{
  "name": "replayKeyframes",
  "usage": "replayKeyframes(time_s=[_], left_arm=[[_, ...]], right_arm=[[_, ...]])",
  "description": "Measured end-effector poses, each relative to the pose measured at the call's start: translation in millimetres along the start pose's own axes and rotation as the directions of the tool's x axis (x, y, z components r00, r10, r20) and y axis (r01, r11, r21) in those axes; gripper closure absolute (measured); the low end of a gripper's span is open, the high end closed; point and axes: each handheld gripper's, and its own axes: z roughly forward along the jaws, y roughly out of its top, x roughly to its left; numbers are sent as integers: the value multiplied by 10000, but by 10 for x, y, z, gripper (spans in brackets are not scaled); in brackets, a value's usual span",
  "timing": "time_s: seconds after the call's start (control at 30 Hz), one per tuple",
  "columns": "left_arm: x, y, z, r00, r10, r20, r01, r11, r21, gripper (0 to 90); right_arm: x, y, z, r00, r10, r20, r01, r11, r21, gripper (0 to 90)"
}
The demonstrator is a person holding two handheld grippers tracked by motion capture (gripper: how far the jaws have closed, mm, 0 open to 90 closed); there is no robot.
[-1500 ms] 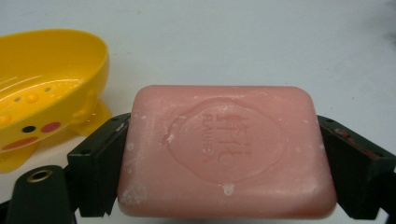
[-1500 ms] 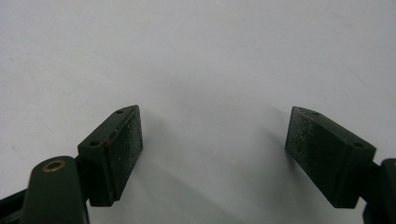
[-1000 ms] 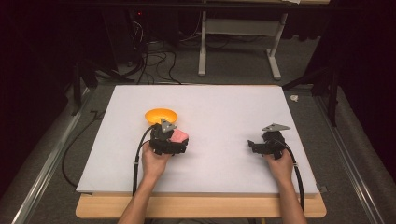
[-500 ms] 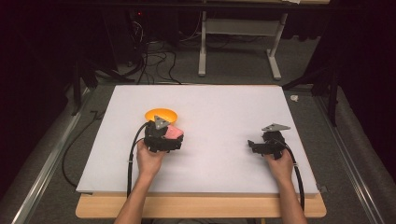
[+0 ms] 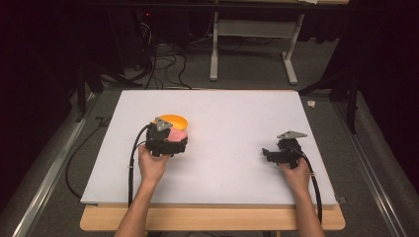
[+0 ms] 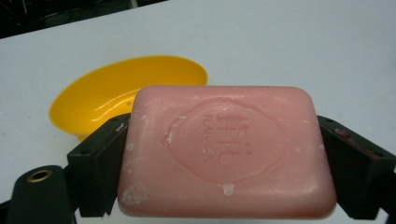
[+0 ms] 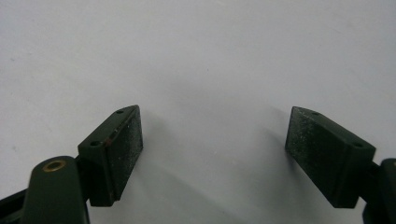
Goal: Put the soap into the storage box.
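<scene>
A: What is the left tool (image 5: 174, 137) doing?

B: Its jaws are clamped on the short ends of a pink soap (image 6: 226, 151); the bar lies flat between them, stamped face up, with white flecks on its surface; in the high view the soap (image 5: 179, 135) peeks out pink at the tool's far side, left of the counter's middle.

A: And the dish?

B: A yellow dish (image 6: 126, 95), oval and shallow, sits on the white counter (image 5: 237, 113) just beyond the soap; from the left tool's own view the bar's far left corner overlaps the dish's near rim, though I cannot tell whether they touch; the dish holds nothing that I can see, only a glossy inside with a few small marks on its bottom; from above the dish (image 5: 172, 120) shows at the far edge of the tool.

A: The right tool (image 5: 267, 153)?

B: Jaws spread wide with nothing between them, only bare counter (image 7: 201, 56) under them; it sits low at the right of the counter, well apart from soap and dish, pointing left; a hand (image 5: 295, 170) grips it from the near side; another hand (image 5: 152, 165) holds the left one.
</scene>
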Motion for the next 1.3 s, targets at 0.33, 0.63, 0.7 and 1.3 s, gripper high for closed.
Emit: replayKeyframes(time_s=[0.33,0.63,0.7,1.3], left_arm=[[147,83,25,9996,-207,-180,210,9997,140,139],[231,195,81,9983,-477,-350,479,9988,50,139],[245,209,98,9983,-498,-307,503,9986,145,139],[324,382,297,9958,-469,-790,504,9978,430,139]], right_arm=[[3,0,-1,10000,28,5,-28,10000,8,195],[2,0,0,10000,14,13,-14,10000,-4,195],[1,0,0,10000,-1,9,1,10000,-5,195],[4,-1,-1,10000,28,24,-28,10000,6,194]])
